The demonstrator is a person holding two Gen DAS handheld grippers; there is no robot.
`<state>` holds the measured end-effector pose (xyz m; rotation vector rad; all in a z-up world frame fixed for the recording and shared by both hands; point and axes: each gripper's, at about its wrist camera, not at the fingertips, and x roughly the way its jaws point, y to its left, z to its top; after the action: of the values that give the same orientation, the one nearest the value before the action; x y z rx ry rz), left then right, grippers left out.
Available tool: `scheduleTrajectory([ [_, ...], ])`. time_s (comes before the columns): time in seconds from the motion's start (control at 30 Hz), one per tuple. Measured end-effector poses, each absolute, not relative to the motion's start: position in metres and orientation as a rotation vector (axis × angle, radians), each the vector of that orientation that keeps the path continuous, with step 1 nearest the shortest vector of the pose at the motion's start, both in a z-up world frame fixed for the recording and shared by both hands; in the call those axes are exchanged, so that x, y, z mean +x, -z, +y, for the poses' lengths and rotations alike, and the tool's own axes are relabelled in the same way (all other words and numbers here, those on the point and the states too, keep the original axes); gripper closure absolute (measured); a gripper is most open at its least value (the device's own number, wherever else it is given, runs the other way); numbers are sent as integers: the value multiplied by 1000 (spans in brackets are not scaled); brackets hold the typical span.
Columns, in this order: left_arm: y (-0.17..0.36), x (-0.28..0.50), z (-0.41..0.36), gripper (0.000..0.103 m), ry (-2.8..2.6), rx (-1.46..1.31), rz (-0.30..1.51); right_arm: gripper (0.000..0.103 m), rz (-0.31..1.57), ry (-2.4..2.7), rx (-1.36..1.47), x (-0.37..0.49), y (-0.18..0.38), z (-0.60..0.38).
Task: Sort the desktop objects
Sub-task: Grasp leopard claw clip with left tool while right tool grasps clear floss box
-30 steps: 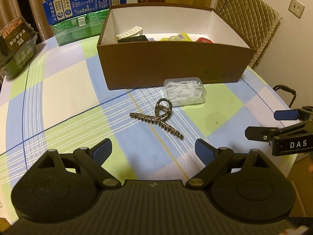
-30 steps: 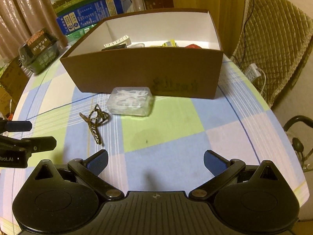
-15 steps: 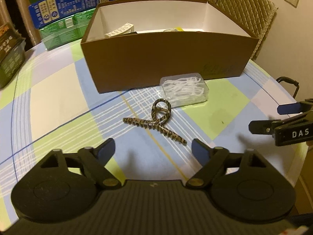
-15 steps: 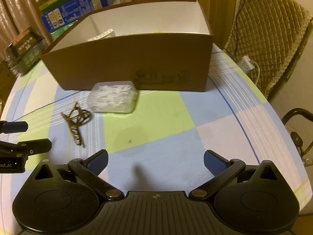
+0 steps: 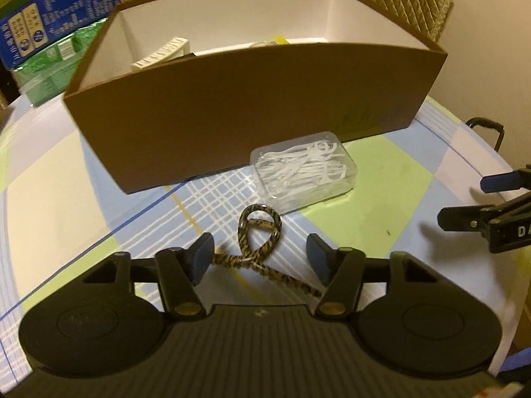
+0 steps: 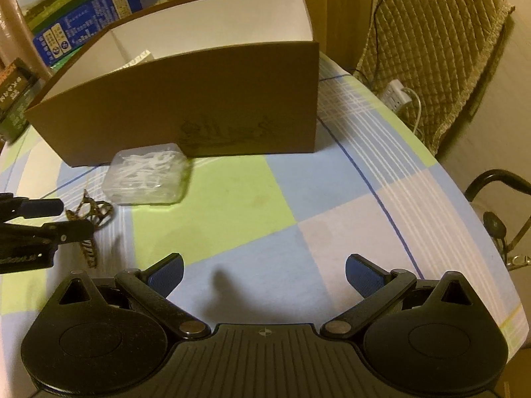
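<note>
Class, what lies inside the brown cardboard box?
Inside the box: a white ribbed item at left and something yellow. The front wall hides the floor and anything else.

Dim warm light falls on a quilted chair (image 6: 428, 43), a pale wall (image 5: 488, 76) and a checked tablecloth (image 6: 332, 199).

A: What does the left tool (image 5: 259, 258) look like?

B: Matte black, a ribbed centre plate, round housings at 8 and 4 o'clock, brass-coloured pivot screws, blue pads (image 5: 202, 260) on black linkage arms.

A: And the right tool (image 6: 264, 273)?

B: The same build, with textured blue pads (image 6: 167, 273) and a small crosshair mark at 12 o'clock on the plate. Seen side-on, its body carries white letters, "DA".
</note>
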<state>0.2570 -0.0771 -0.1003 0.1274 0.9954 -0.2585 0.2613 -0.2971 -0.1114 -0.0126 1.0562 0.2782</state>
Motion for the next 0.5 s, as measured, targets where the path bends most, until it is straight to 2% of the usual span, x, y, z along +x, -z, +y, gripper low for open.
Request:
scheduleTrajectory([
  [0.2, 111, 265, -80, 64, 295, 164, 1008, 2, 1073, -265, -6, 263, 116, -300],
  [0.33, 113, 265, -77, 81, 282, 178, 1015, 2, 1078, -261, -3, 263, 117, -301],
  [0.5, 112, 258, -62, 81, 235, 172, 1021, 2, 1079, -276, -10, 265, 118, -295],
])
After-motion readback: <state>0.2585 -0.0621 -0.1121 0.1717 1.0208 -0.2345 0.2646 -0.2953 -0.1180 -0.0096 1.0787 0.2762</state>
